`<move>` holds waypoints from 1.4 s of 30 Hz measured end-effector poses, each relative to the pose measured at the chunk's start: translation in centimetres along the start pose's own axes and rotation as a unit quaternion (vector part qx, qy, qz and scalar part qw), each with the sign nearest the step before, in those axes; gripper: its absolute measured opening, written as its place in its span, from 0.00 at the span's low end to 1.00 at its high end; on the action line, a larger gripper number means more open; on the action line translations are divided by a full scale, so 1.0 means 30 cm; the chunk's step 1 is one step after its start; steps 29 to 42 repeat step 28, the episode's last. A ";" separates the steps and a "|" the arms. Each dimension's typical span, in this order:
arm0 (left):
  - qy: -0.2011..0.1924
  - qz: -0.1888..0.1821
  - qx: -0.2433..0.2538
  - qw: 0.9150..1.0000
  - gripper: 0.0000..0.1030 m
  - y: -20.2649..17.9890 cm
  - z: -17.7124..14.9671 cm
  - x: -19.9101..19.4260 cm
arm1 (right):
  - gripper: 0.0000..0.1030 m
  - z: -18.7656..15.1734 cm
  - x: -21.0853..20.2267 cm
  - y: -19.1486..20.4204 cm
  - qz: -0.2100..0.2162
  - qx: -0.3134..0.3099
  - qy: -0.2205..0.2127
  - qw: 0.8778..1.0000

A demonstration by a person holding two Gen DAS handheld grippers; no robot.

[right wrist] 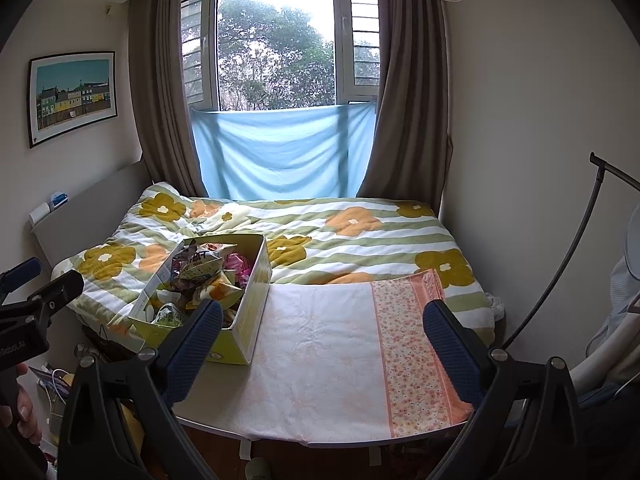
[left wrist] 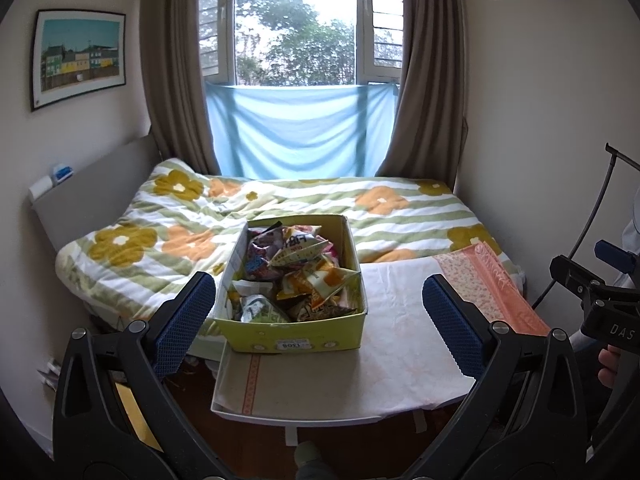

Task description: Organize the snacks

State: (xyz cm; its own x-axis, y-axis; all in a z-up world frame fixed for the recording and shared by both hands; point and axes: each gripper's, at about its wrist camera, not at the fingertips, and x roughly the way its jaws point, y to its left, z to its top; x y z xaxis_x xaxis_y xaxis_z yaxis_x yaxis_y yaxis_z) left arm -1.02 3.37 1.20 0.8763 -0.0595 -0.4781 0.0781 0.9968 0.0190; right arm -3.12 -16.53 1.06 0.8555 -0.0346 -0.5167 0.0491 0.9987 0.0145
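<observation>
Both grippers, left (left wrist: 319, 314) and right (right wrist: 323, 338), have black plastic arms, silver screws and blue textured pads (left wrist: 185, 322). White letters mark the bodies. Bare skin (right wrist: 25, 420) shows.

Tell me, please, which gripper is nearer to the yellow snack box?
Left. The left gripper faces the snack box head-on, open, box between its fingers' lines. The right gripper, open, points at bare cloth right of it.

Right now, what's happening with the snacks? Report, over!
Left gripper open, empty. Right gripper open, empty. Snack packets piled in the yellow box on the table, untouched. Nothing in the way.
</observation>
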 end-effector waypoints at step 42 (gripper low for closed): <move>-0.005 0.026 -0.007 1.000 1.00 -0.032 -0.039 -0.010 | 0.97 -0.012 0.017 -0.010 0.018 -0.003 0.013 1.000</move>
